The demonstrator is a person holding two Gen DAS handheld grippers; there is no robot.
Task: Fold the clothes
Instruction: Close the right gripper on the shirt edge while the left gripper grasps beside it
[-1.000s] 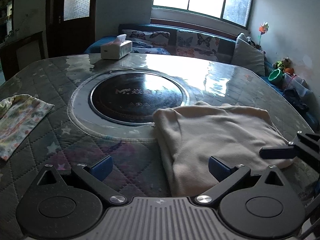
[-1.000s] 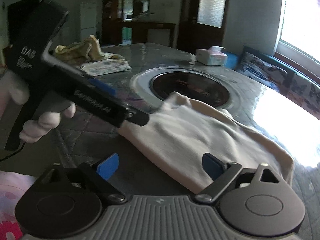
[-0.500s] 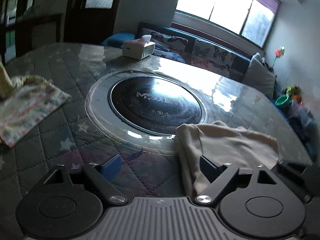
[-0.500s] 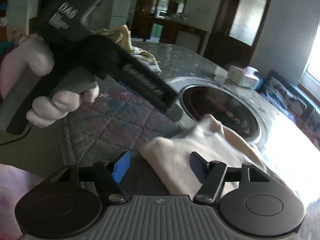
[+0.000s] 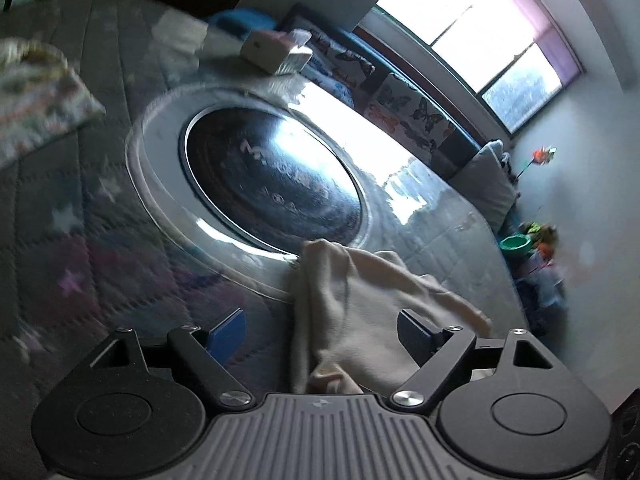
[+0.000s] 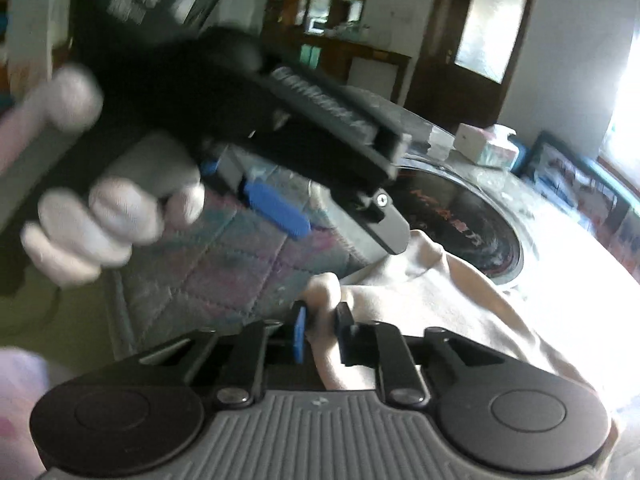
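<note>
pinching cream garment (image 6: 440,300), right hand-held gripper (image 6: 320,330); left (image 5: 320,336) seemingly agape

Bright window (image 5: 472,36) above a cushioned bench (image 5: 404,108); dark wooden door (image 6: 480,36) opposite, pale walls (image 5: 592,184).

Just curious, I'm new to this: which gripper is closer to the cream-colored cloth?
Right. The right gripper is shut on a bunched corner of the cream cloth. The left gripper hangs open, its fingers either side of the cloth's edge, not pinching it.

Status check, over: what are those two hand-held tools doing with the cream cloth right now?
Right tool shut on cream cloth edge. Left tool open, cloth bunched between its fingers. Nothing in the way.
</note>
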